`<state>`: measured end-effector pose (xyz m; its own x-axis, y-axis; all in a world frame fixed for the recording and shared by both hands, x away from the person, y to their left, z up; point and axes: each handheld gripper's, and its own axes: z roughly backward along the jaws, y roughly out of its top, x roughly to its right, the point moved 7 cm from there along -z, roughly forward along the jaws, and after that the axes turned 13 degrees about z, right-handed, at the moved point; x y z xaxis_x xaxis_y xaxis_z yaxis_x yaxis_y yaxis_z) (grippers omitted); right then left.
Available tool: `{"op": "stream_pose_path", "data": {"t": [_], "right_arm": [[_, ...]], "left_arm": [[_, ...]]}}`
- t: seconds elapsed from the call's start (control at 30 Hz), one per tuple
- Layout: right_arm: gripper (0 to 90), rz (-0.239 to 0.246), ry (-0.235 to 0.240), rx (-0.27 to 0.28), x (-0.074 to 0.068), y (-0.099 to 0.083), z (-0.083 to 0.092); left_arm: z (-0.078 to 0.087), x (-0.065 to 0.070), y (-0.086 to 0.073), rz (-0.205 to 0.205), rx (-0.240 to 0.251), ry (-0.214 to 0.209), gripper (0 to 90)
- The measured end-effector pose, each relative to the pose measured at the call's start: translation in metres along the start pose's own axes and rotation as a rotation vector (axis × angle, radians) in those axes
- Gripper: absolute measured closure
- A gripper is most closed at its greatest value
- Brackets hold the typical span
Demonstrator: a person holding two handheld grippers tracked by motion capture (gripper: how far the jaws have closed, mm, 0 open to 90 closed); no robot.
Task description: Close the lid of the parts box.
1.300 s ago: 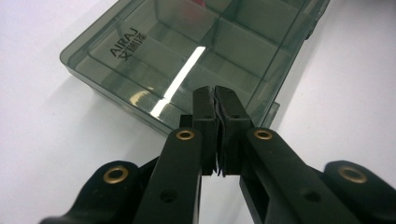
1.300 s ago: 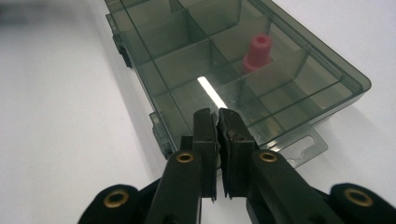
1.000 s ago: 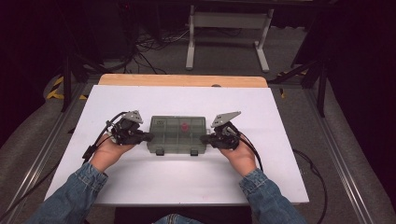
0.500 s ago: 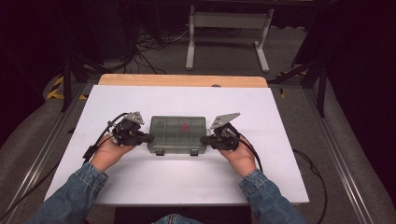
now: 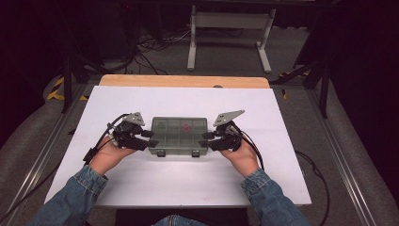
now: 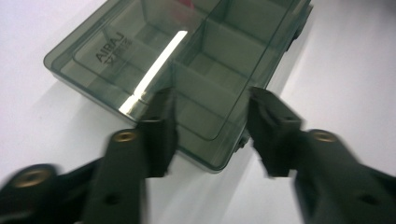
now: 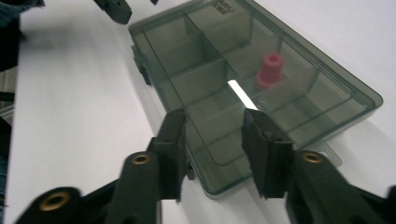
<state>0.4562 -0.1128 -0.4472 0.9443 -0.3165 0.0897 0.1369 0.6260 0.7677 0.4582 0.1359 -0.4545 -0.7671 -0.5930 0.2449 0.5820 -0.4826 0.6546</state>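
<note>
A: A dark room is surrounding a white table, with a wooden edge showing at its far side and cables lying on the floor beyond. What is sitting in the middle?

B: A smoky clear plastic box with its lid down, lying flat near the person's side of the table. The left gripper is standing at its left end and the right gripper at its right end, likely because each hand is working on one end of the box.

A: And the left gripper view?

B: There the left gripper is looking down on a corner of the box. Its jaws have just been opening and are standing spread apart, with the near edge of the box lying between them but no pad pressing on it. It looks to me like a grip being let go.

A: The right gripper view?

B: Much the same. The right gripper is pointing at the near corner of the box, its jaws have just been opening too, and the corner is sitting between them untouched. Through the lid a small pink piece is standing in one of the middle compartments, and two dark latches are showing along the long front side.

A: So the box is resting freely?

B: I judge so: flat on the table, with both tools loosened around its ends.
</note>
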Motion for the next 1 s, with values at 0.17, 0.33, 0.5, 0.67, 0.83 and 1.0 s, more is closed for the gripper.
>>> {"op": "stream_pose_path", "data": {"t": [0.17,0.33,0.5,0.67,0.83,1.0], "right_arm": [[40.2,0.020,0.015,0.057,-0.002,0.008,0.005],[23.6,0.040,0.011,0.139,-0.005,0.015,0.015],[7.6,0.071,-0.041,0.176,-0.007,0.018,0.027],[3.7,0.078,-0.069,0.203,-0.008,0.017,0.037],[2.0,0.083,-0.116,0.227,-0.006,0.010,0.050],[2.0,0.100,-0.140,0.281,-0.010,0.002,0.061]], "left_arm": [[0.007,0.003,-0.001,0.006,0.031,-0.003,24.5],[0.018,0.007,-0.005,0.025,0.088,0.003,5.6],[0.027,0.009,-0.006,0.029,0.131,-0.015,2.4],[0.038,0.013,-0.008,0.020,0.188,-0.016,0.8],[0.047,0.015,-0.012,0.013,0.245,-0.012,0.3],[0.053,0.014,-0.020,0.014,0.297,-0.019,0.3]]}}
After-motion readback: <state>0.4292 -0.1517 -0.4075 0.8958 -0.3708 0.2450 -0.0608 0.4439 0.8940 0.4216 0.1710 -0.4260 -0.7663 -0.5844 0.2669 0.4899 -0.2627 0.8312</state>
